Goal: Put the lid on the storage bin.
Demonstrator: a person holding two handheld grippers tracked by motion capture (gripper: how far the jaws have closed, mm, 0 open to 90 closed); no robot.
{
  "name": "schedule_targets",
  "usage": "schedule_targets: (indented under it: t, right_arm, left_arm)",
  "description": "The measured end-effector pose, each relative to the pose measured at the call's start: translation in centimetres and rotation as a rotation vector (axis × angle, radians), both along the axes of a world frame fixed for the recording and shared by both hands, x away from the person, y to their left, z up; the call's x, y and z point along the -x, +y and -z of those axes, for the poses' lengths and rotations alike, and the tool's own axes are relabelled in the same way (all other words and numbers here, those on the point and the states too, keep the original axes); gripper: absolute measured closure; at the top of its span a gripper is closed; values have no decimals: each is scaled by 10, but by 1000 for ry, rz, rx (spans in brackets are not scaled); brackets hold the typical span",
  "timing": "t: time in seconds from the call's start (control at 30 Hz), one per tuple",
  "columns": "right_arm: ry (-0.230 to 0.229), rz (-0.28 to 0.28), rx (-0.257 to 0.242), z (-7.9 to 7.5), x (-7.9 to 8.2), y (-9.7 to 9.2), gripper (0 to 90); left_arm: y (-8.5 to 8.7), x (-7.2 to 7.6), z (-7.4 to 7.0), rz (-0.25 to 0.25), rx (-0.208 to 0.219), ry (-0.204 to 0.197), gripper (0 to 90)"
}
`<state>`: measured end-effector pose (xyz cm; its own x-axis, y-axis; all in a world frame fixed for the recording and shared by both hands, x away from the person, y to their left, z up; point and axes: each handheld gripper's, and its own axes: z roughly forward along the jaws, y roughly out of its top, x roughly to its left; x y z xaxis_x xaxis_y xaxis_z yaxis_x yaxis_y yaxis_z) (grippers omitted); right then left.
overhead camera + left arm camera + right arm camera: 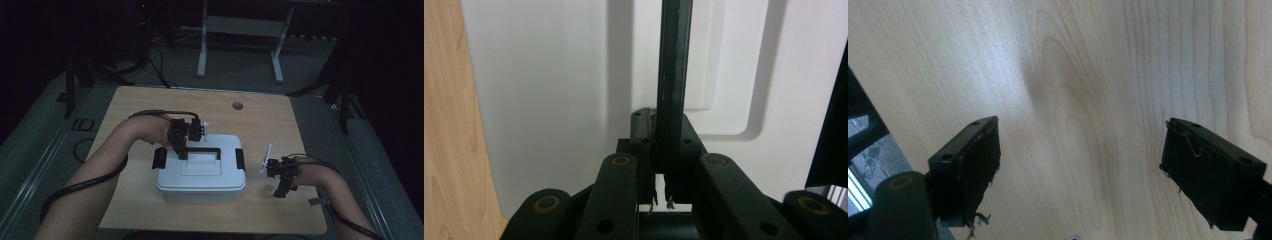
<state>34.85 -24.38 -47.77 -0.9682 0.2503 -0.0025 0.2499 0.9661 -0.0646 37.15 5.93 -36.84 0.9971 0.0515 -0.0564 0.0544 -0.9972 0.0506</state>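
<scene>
in the middle of the high view a white plastic box with a flat lid (200,182) sits on the light wooden table (140,105). a thin black carry handle (202,150) lies across the top of the lid, and black clips (240,159) sit on the two short sides. the left gripper (181,152) is right over the left end of that handle. in the left gripper view, the handle (672,75) runs up the middle of the frame and the jaws are closed tight on it, one on each side. the right gripper (280,190) is at the lower right of the high view, well apart from the box, and its jaws stand wide with nothing between them, over bare wood. the step in hand looks like taking hold of the handle. next the left gripper likely needs a slow, straight pull up, with a firm grip so the thin bar does not slip out.
</scene>
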Motion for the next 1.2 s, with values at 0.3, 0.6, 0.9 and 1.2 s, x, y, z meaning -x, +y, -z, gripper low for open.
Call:
schedule_targets:
  t: [0.3, 0.6, 0.9, 1.2]
  right_arm:
    - [0, -1, 3, 3, -1, 0, 154]
    - [-2, -7, -3, 3, -1, 2, 154]
    - [-6, 0, -6, 0, -1, 2, 154]
    - [-19, 9, -16, -3, 0, 0, 155]
  left_arm:
    - [0, -1, 3, -7, -1, 6, 834]
    - [1, -5, 0, -65, 17, -31, 723]
    - [24, -9, -10, -179, 123, -74, 167]
    - [55, -1, -11, -194, 241, -190, 20]
